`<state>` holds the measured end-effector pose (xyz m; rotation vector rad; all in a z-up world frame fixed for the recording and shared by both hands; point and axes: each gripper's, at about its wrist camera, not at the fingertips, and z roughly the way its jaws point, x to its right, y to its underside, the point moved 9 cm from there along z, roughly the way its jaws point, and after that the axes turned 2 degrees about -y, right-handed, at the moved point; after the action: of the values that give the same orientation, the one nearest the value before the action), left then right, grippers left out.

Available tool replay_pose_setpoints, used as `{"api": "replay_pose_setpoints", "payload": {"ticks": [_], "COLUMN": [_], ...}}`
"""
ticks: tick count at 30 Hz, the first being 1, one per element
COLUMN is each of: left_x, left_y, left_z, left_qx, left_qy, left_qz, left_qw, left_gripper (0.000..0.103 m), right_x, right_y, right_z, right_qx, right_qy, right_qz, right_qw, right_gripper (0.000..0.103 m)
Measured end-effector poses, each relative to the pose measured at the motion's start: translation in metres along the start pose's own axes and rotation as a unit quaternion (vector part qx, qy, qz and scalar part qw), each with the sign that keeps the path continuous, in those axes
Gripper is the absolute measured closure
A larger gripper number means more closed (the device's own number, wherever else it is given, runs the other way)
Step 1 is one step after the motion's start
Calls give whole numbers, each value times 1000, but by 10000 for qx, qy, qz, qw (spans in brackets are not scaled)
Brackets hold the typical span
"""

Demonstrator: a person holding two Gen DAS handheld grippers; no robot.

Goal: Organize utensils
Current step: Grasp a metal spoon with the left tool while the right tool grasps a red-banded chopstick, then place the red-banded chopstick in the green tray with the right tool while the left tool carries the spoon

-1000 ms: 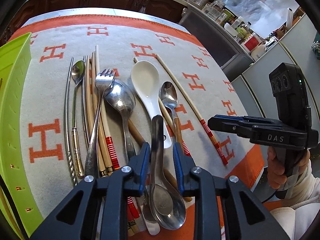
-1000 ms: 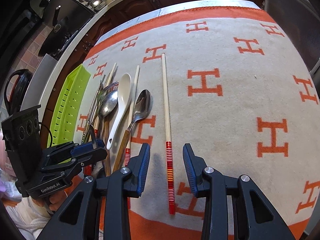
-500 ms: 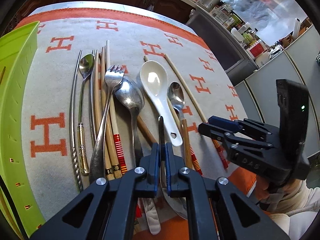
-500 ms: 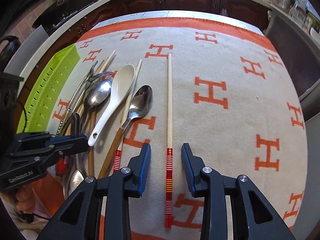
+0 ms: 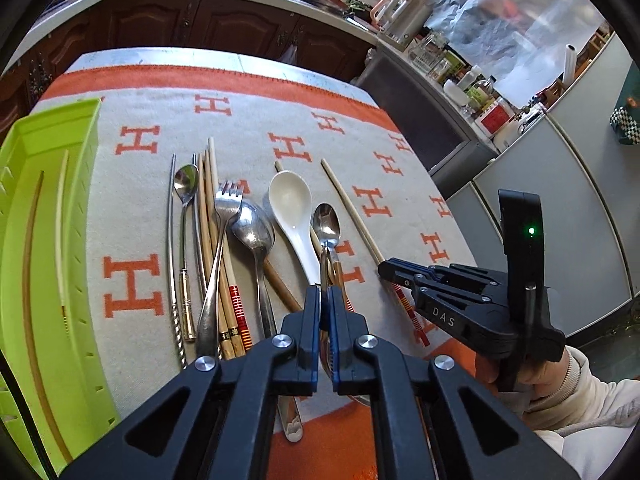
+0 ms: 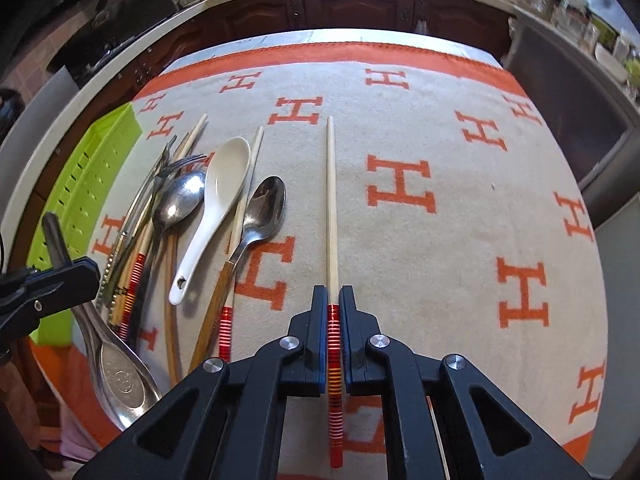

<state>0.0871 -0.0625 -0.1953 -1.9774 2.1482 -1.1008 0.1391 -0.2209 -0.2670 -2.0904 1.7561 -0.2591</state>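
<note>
My left gripper (image 5: 325,294) is shut on the thin handle of a large steel spoon (image 6: 120,376), lifted off the cloth. In the right wrist view the spoon's bowl hangs low below the left gripper (image 6: 86,266). My right gripper (image 6: 333,296) points steeply down, its jaws closing with the pads pressed on a pale chopstick (image 6: 331,208) just above its red-striped end. The chopstick still lies along the cloth. In the left wrist view the right gripper (image 5: 386,274) sits over that chopstick (image 5: 352,216) at the right.
A green slotted tray (image 5: 48,200) with two chopsticks in it stands at the left. Between the tray and the grippers lie a white ceramic spoon (image 5: 294,208), a fork (image 5: 224,216), steel spoons and several chopsticks. An orange-patterned cloth (image 6: 460,240) covers the table.
The left gripper closed on the steel spoon's handle and rose with it. The right gripper tipped down over the chopstick and its jaws closed on it.
</note>
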Motion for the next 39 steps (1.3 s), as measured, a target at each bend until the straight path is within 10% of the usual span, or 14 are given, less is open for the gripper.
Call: {"api": "replay_pose_setpoints", "payload": {"ticks": [9, 22, 39], "left_x": [-15, -111, -174], "left_y": [-9, -21, -5], "left_z": [-59, -170, -117], "left_qx": [452, 918, 46], "left_qy": [-425, -2036, -2439], "left_qz": [5, -206, 279], "left_qw": [9981, 9745, 9694], "left_gripper": [101, 101, 101], "right_x": [-21, -155, -303], "right_y": [1, -40, -63], "right_z": [-49, -99, -6], "right_qx": [290, 519, -497], "right_qy": [-397, -1452, -2048], "right_qz": [179, -366, 105], "right_qw": [9986, 9874, 9775], "right_gripper": [98, 98, 98]}}
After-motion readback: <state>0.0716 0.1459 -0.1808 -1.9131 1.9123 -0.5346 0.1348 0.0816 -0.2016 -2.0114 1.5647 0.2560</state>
